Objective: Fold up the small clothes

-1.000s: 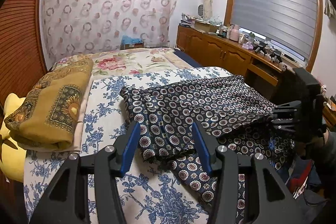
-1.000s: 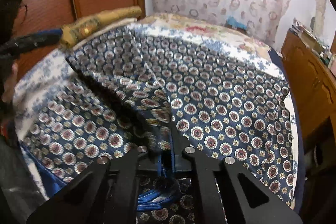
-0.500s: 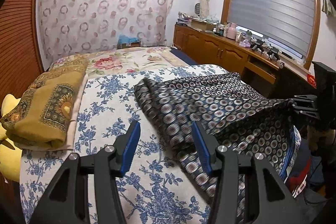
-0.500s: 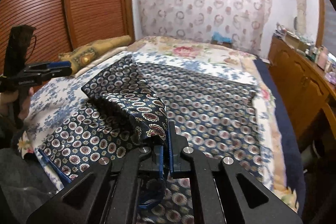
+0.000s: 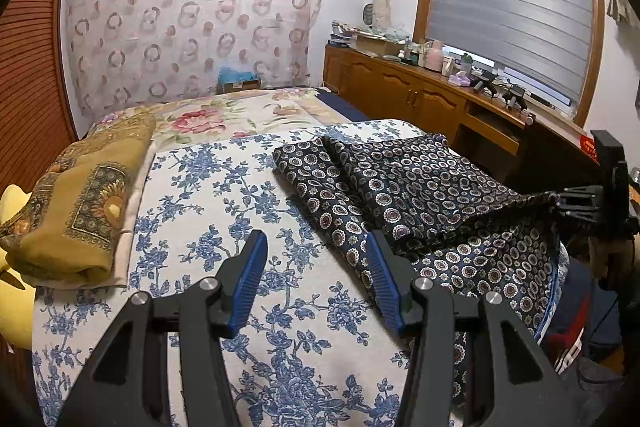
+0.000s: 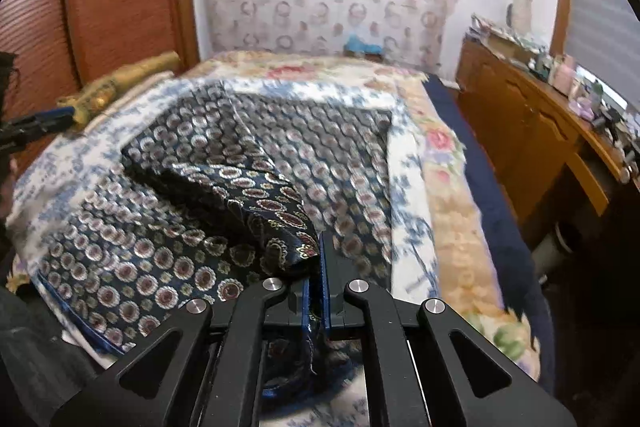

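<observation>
**Two tools over one patterned garment on the bed**

One navy garment with round medallion print, spread across the right half of the bed, on a white cover with blue flowers. Partly doubled over, one layer lying on another, a fold edge running along its left side. Near corner lifted off the bed and drawn toward the right, clamped in the right tool; jaws pressed together on the cloth, a pinch of fabric bunched just ahead of them and more hanging below. Seen from the left wrist view, same tool at the far right edge, cloth stretched taut up to it.

Left tool hovering above the bedcover just left of the garment, blue-lined jaws standing apart, nothing between them; right fingertip overlapping the garment's near edge in the view, contact not discernible.

Folded mustard-yellow cloth at the left side of the bed, well apart from the garment. Wooden cabinet along the right wall, cluttered on top. Right wrist view blurred.
</observation>
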The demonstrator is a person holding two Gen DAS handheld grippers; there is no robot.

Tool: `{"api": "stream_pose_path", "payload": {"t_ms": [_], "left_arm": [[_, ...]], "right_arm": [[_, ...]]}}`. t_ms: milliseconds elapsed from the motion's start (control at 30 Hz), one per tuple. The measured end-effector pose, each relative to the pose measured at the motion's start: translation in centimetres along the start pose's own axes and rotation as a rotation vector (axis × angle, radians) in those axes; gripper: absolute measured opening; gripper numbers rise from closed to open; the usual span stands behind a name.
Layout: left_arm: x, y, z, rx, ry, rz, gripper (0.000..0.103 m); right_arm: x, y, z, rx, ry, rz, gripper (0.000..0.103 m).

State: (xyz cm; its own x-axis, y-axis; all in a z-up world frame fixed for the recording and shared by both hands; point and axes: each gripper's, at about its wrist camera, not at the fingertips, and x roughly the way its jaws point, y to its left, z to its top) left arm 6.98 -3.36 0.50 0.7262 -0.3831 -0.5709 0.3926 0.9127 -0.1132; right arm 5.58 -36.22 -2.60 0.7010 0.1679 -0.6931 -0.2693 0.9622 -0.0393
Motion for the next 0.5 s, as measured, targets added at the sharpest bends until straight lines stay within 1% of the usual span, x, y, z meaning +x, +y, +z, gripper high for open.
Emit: {"api": "stream_pose_path", "payload": {"t_ms": [67,133,200,267,367,433,500], "left_arm": [[0.0,0.0,0.0,0.001,0.000,0.001,0.050],[0.0,0.0,0.0,0.000,0.001,0.000,0.050],[0.0,0.0,0.0,0.001,0.002,0.000,0.050],[0.0,0.0,0.0,0.000,0.000,0.000,0.050],[0.1,-0.1,-0.1,0.000,0.000,-0.003,0.050],[0.3,-0.2,-0.2,-0.001,0.003,-0.002,0.050],[0.5,-0.4,-0.3,-0.004,0.005,-0.006,0.050]], "right_arm": [[0.3,-0.4,-0.4,0.012,0.011,0.003,0.001],[0.3,-0.4,-0.5,0.010,0.020,-0.004,0.006],[0.0,-0.3,-0.4,0.016,0.021,-0.001,0.007],[-0.3,-0.2,0.2,0.024,0.023,0.000,0.011],[-1.6,0.6,1.1,-0.007,0.002,0.008,0.017],[-2.1,1.1,1.5,-0.023,-0.014,0.028,0.037],[-2.6,1.7,1.9,-0.035,-0.046,0.077,0.049]]}}
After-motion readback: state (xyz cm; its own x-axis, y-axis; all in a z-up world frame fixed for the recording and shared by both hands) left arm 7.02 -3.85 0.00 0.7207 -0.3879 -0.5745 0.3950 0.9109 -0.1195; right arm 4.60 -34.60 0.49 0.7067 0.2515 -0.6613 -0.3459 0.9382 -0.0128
